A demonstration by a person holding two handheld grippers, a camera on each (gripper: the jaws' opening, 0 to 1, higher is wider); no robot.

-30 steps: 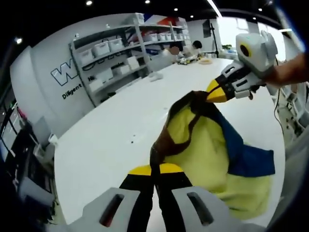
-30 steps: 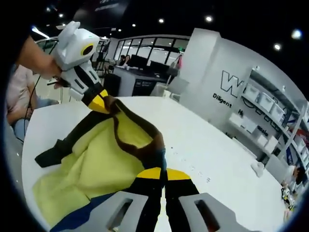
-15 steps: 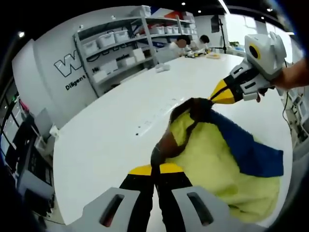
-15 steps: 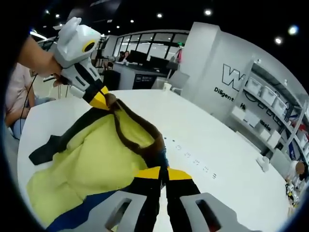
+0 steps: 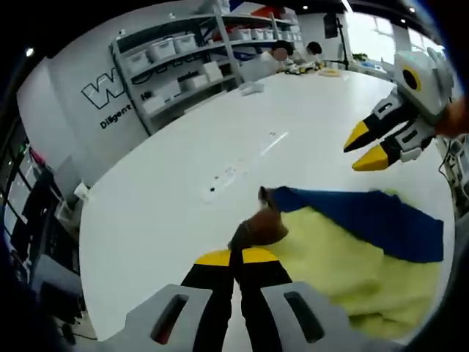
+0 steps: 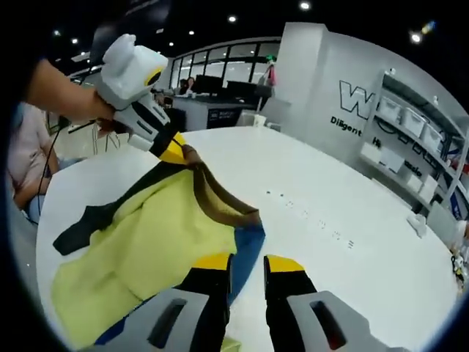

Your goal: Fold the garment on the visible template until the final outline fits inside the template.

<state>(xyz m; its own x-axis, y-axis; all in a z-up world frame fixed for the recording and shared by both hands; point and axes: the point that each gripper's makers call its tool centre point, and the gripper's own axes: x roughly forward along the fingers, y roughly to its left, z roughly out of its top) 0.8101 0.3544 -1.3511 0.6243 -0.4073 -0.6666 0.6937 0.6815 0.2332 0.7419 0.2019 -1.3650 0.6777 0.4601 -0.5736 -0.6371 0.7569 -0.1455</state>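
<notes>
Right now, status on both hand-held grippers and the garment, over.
Left hand-held gripper shut on garment's brown trim. Right hand-held gripper open, released. Yellow-and-blue garment lies rumpled on white table, fold unfinished. Nothing obstructing.

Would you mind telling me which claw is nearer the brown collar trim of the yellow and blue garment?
Left. The left claw is shut on the brown collar trim; the right claw hangs open above the garment, apart from it.
</notes>
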